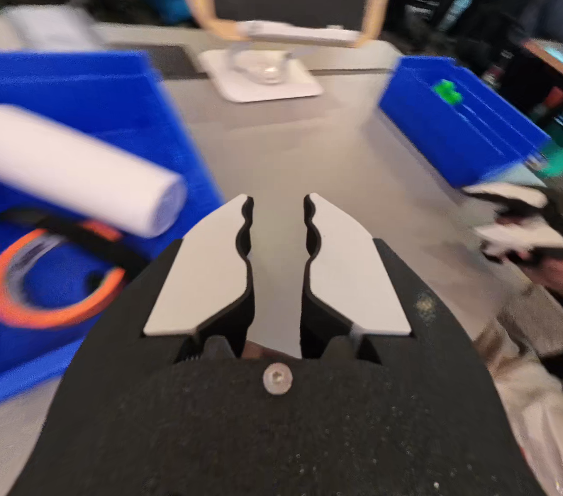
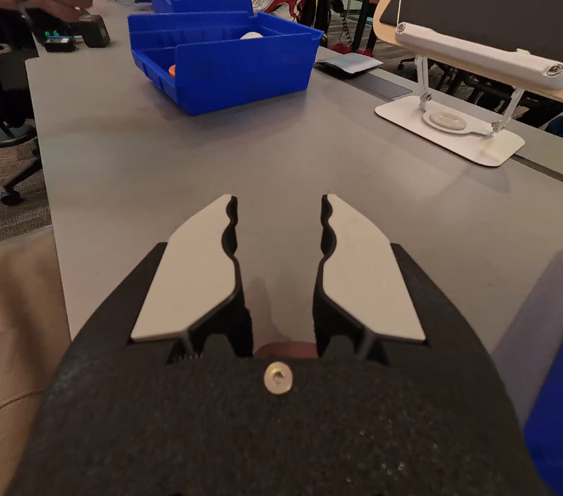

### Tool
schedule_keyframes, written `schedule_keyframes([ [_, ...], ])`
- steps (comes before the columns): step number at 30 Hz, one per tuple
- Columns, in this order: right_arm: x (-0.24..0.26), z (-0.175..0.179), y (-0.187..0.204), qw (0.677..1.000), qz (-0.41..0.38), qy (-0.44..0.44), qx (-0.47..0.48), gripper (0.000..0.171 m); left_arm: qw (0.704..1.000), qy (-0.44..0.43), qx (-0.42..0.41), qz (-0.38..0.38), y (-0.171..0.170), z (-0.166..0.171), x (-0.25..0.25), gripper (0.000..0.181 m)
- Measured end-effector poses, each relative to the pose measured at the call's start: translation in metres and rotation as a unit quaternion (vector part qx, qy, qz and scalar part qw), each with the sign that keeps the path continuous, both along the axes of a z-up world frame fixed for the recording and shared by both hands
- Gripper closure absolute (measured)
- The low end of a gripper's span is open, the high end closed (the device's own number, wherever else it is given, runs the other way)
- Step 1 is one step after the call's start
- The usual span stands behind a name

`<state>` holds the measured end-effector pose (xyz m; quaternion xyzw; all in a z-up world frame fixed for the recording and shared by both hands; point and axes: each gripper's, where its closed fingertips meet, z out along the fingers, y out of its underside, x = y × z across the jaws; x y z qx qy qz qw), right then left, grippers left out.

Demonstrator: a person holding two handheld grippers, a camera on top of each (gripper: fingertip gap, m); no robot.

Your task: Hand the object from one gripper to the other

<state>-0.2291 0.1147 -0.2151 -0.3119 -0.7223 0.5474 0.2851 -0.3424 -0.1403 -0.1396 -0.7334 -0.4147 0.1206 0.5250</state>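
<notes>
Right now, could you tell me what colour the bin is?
Blue bin, clearest in the right wrist view.

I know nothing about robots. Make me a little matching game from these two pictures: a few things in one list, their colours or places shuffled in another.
Things:
1. tape ring
2. white roll
3. stand
4. left gripper

Descriptions:
a. open, holding nothing
b. orange, inside the bin
c. white, on the grey table
d. over the bin, above the ring

Pairs: 1-b, 2-d, 3-c, 4-a
</notes>
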Motion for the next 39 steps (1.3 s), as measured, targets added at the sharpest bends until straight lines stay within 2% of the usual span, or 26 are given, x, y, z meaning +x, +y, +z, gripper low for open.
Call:
schedule_keyframes([
  [2, 0.002, 0.0, -0.002, 1.0, 0.009, -0.001, 0.002, 0.119, 0.995, -0.062, -0.011, 0.075, -0.05, -0.015, -0.034, 0.148],
  [3, 0.003, 0.0, -0.003, 1.0, 0.016, -0.002, 0.001, 0.119, 0.99, -0.095, -0.015, 0.103, -0.07, -0.026, -0.049, 0.14],
  [4, 0.004, 0.0, -0.004, 1.0, 0.021, -0.003, 0.001, 0.119, 0.983, -0.13, -0.016, 0.131, -0.087, -0.039, -0.063, 0.132],
  [6, 0.006, -0.001, -0.008, 0.999, 0.036, -0.012, -0.007, 0.119, 0.968, -0.193, 0.001, 0.162, -0.105, -0.062, -0.087, 0.132],
  [10, 0.012, -0.001, -0.012, 0.993, 0.066, -0.059, -0.079, 0.12, 0.939, -0.267, -0.025, 0.214, -0.122, -0.109, -0.118, 0.131],
  [13, 0.01, -0.004, -0.009, 0.99, 0.067, -0.08, -0.095, 0.119, 0.929, -0.299, -0.027, 0.216, -0.119, -0.129, -0.124, 0.13],
  [15, 0.007, -0.007, -0.005, 0.991, 0.058, -0.083, -0.089, 0.119, 0.928, -0.3, -0.038, 0.217, -0.119, -0.137, -0.127, 0.136],
  [17, 0.004, -0.009, -0.002, 0.991, 0.051, -0.085, -0.088, 0.119, 0.933, -0.294, -0.04, 0.204, -0.115, -0.139, -0.128, 0.154],
  [19, 0.003, -0.009, -0.001, 0.99, 0.051, -0.089, -0.095, 0.119, 0.936, -0.279, -0.037, 0.213, -0.119, -0.137, -0.13, 0.159],
  [23, 0.001, -0.011, 0.001, 0.99, 0.048, -0.093, -0.096, 0.119, 0.953, -0.216, 0.007, 0.212, -0.124, -0.109, -0.128, 0.173],
  [25, -0.001, -0.011, 0.003, 0.991, 0.041, -0.088, -0.092, 0.12, 0.968, -0.162, 0.04, 0.187, -0.12, -0.083, -0.125, 0.175],
  [29, -0.012, -0.009, 0.007, 0.994, 0.03, -0.073, -0.074, 0.119, 0.989, -0.026, 0.061, 0.13, -0.112, -0.014, -0.118, 0.176],
  [32, -0.038, 0.02, 0.008, 0.996, 0.029, -0.052, -0.066, 0.115, 0.992, 0.046, 0.083, 0.081, -0.095, 0.052, -0.112, 0.177],
  [34, -0.053, 0.054, -0.007, 0.99, 0.062, -0.065, -0.105, 0.113, 0.988, 0.115, 0.099, 0.038, -0.071, 0.098, -0.101, 0.176],
  [36, -0.064, 0.081, -0.029, 0.981, 0.115, -0.072, -0.137, 0.115, 0.98, 0.176, 0.092, 0.0, -0.036, 0.125, -0.082, 0.177],
  [39, -0.075, 0.098, -0.057, 0.966, 0.171, -0.072, -0.18, 0.114, 0.962, 0.258, 0.055, -0.069, 0.031, 0.124, -0.042, 0.176],
])
